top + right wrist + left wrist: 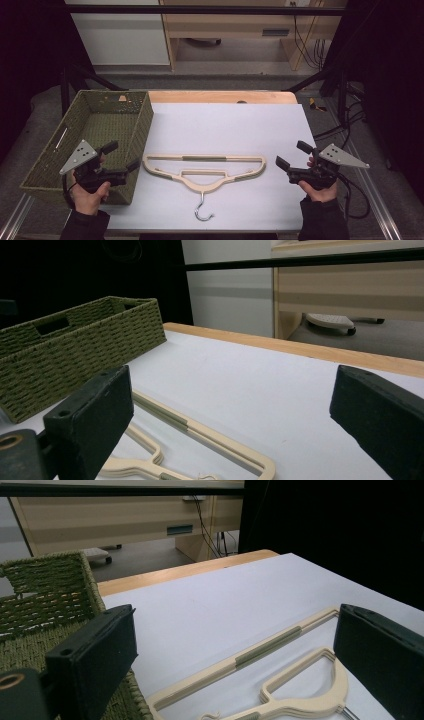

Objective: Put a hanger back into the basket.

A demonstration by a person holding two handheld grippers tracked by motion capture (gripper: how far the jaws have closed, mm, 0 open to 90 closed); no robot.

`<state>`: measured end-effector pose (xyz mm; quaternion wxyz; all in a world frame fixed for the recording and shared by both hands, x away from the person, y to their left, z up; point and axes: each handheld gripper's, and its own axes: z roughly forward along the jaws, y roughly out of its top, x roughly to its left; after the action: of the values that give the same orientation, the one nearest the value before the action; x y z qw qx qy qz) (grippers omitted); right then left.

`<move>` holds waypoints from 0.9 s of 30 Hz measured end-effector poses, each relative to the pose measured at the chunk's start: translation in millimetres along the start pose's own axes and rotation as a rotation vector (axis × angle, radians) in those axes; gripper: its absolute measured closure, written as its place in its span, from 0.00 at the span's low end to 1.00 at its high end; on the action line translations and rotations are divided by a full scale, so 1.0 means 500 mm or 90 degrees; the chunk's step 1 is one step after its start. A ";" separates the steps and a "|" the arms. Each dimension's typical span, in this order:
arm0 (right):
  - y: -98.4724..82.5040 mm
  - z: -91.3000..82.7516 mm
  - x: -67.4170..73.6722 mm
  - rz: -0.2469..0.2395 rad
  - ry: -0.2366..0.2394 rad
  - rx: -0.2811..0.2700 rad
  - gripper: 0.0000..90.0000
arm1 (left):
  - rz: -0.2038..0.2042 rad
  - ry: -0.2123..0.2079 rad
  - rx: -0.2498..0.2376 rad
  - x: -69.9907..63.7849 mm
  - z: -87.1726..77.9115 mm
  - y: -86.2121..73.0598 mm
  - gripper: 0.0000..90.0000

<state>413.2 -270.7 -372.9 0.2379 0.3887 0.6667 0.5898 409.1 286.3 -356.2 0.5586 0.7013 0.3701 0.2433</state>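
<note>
Hanger [204, 172] lies untouched on the table [225, 125] beside the basket [142, 125]; my left gripper [121, 156] and right gripper [294, 155] gape wide, holding nothing; all handling remains.

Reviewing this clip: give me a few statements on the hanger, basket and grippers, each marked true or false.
1. The hanger lies flat on the white table top. True.
2. The hanger lies inside the basket. False: it lies on the table beside the basket.
3. The left gripper is open and holds nothing. True.
4. The right gripper grips the hanger's hook. False: it is open, apart from the hanger.
5. The hanger's metal hook points toward the person. True.
</note>
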 end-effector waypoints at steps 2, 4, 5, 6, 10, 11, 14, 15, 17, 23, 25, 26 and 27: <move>0.000 0.001 0.002 -0.002 0.002 0.000 0.06 | 0.002 0.000 0.000 -0.001 0.000 0.000 0.04; 0.001 0.006 0.009 -0.009 0.007 0.003 0.07 | 0.004 -0.003 0.004 -0.001 0.001 0.000 0.04; 0.001 0.006 0.009 -0.009 0.007 0.003 0.07 | 0.005 -0.003 0.003 -0.001 0.001 -0.001 0.04; 0.002 0.009 0.013 -0.011 0.010 0.005 0.07 | 0.006 -0.004 0.004 0.000 0.001 -0.001 0.04; 0.004 0.026 0.029 -0.026 0.017 0.024 0.08 | 0.010 -0.006 0.006 0.000 0.001 0.000 0.04; 0.003 0.031 0.033 -0.028 0.022 0.025 0.09 | 0.010 -0.006 0.005 -0.001 0.000 0.001 0.04; 0.002 0.052 0.052 -0.038 0.040 0.042 0.12 | 0.014 -0.008 0.009 -0.002 0.003 0.000 0.04; 0.002 0.052 0.052 -0.038 0.040 0.042 0.12 | 0.015 -0.008 0.012 -0.003 0.005 0.000 0.04; 0.001 0.065 0.064 -0.045 0.048 0.050 0.14 | 0.016 -0.008 0.016 -0.004 0.009 -0.002 0.04; 0.000 0.112 0.105 -0.068 0.087 0.095 0.18 | 0.020 -0.008 0.017 -0.006 0.007 -0.002 0.04; 0.001 0.128 0.121 -0.075 0.102 0.112 0.19 | 0.021 -0.007 0.018 -0.007 0.007 -0.003 0.04; 0.001 0.136 0.128 -0.077 0.108 0.120 0.19 | 0.024 -0.007 0.019 -0.007 0.007 -0.003 0.04; 0.003 0.144 0.135 -0.080 0.114 0.126 0.19 | 0.025 -0.006 0.020 -0.007 0.008 -0.004 0.04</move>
<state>429.7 -173.6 -375.8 0.1744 0.3135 0.7634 0.5372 409.3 281.4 -358.7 0.5443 0.7185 0.3572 0.2447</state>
